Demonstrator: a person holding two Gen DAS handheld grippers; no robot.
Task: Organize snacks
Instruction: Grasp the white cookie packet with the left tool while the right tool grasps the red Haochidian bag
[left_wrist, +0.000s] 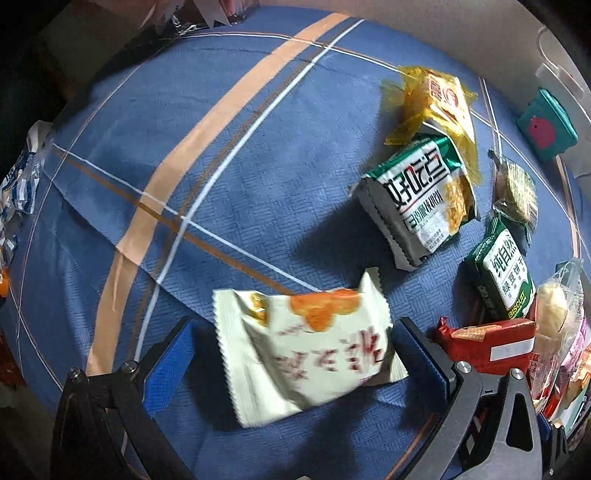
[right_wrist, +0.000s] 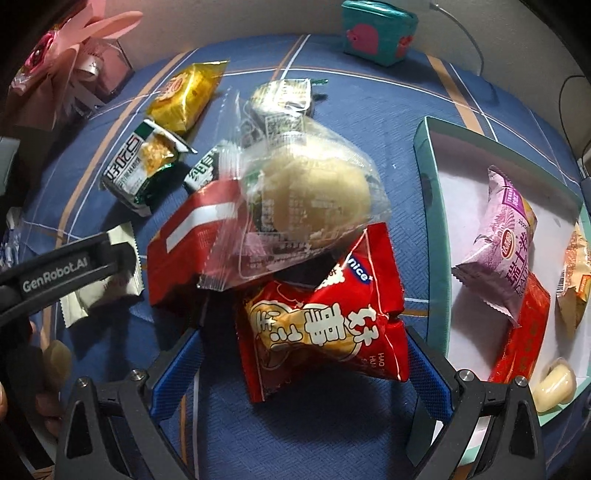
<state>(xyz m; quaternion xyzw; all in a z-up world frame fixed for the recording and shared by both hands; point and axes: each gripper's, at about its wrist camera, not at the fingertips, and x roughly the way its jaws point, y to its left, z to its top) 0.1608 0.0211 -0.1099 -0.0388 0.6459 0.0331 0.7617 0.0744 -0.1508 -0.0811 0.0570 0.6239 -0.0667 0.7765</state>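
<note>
Left gripper (left_wrist: 295, 354) spread wide around a cream snack packet (left_wrist: 306, 350) (pads clear), right gripper (right_wrist: 306, 365) likewise open astride a red packet (right_wrist: 325, 325), teal tray (right_wrist: 424, 177) beside

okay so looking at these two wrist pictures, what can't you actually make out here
- Left wrist view: the print on the white packet between the left tongs is motion-blurred.
- Right wrist view: the clear-wrapped pastry hides part of the red packet beneath it.
- Right wrist view: the picture's right edge cuts off the teal-rimmed box, so its full contents are unknown.
</note>
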